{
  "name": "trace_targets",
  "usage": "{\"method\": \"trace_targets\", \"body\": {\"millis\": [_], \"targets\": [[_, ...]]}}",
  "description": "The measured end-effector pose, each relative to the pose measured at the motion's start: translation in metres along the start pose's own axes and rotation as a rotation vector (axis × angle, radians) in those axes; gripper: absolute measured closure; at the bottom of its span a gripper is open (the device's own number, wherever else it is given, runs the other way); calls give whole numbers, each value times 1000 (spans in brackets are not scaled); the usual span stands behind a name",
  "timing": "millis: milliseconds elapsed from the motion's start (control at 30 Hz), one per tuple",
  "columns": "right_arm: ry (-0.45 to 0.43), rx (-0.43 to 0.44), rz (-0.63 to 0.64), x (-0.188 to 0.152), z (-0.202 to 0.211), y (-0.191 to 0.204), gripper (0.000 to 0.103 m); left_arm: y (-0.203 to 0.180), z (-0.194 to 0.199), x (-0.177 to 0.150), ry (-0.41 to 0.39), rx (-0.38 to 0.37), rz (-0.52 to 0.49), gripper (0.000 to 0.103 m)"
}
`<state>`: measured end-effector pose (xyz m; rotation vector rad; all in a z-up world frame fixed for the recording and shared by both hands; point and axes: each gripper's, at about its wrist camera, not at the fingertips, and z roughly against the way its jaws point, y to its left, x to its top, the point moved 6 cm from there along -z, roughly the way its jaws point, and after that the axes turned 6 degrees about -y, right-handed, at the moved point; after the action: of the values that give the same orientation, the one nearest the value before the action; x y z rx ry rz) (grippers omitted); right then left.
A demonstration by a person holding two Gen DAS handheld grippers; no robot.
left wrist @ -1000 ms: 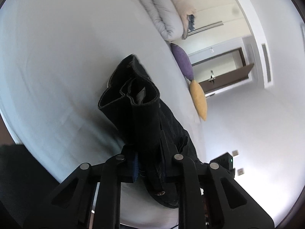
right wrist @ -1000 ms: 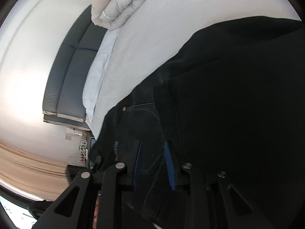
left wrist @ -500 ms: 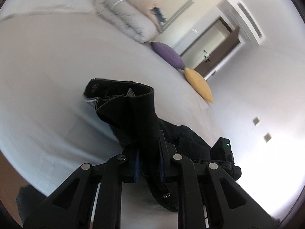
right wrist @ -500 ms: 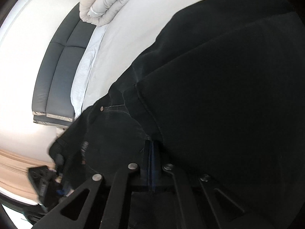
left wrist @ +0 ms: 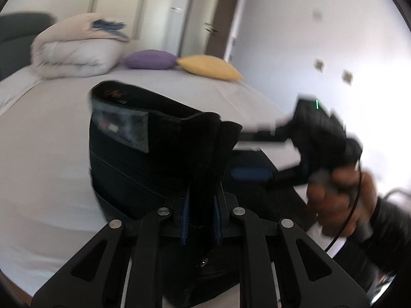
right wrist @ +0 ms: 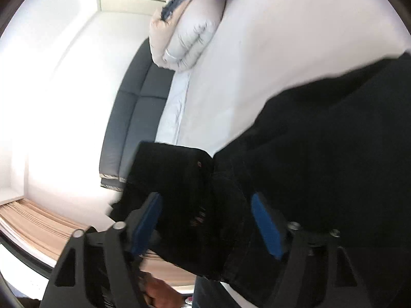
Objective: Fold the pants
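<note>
Black pants fill centre frame over the bed; your left gripper pinches their waistband, your right gripper is opening, fabric between its fingers.

The pants are black denim, bunched into a thick fold that stands up in the centre of the left wrist frame, with the waistband uppermost. A pale inner pocket lining with a small label shows at the upper left of the bundle, and a rivet near the lower centre. More of the dark fabric trails to the lower right onto the white bed. In the right wrist frame the pants fill the lower right, spread over the bed, a rivet visible near the centre.
</note>
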<state>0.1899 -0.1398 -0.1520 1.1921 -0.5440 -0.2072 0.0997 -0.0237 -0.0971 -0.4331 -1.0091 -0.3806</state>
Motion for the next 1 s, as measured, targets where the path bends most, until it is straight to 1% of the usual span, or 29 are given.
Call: {"method": "trace_targets", "body": {"millis": [67, 133, 200, 300, 400, 500, 533, 567, 633, 667, 733, 833, 967, 1000], "targets": [[-2, 36, -5, 3, 13, 1, 18, -22, -13, -12, 40, -6, -69, 89], [-7, 39, 3, 5, 20, 0, 14, -42, -26, -23, 82, -5, -131, 89], [-2, 16, 11, 5, 15, 2, 13, -56, -34, -36, 118, -12, -174, 89], [23, -47, 21, 5, 12, -7, 13, -74, -39, -51, 145, -27, -226, 89], [72, -110, 59, 4, 9, -16, 13, -94, -43, -68, 170, -39, -292, 89], [89, -133, 82, 1, 2, -16, 15, -111, -49, -83, 195, -55, -316, 89], [89, -164, 97, 0, 1, -18, 23, -114, -49, -86, 202, -57, -319, 89], [97, -194, 101, 0, 1, -23, 30, -117, -50, -89, 206, -57, -319, 89], [98, -232, 89, 3, 2, -32, 57, -120, -52, -92, 209, -58, -319, 89], [95, -250, 78, 4, 5, -38, 62, -122, -54, -92, 209, -59, -320, 89], [83, -275, 65, 4, 11, -47, 77, -125, -55, -94, 214, -62, -324, 89], [78, -291, 68, 1, 16, -50, 82, -131, -53, -101, 226, -65, -338, 89], [66, -291, 73, 5, 10, -51, 87, -131, -62, -96, 229, -67, -341, 89], [63, -290, 75, 5, 9, -49, 87, -119, -62, -92, 228, -67, -340, 89]]}}
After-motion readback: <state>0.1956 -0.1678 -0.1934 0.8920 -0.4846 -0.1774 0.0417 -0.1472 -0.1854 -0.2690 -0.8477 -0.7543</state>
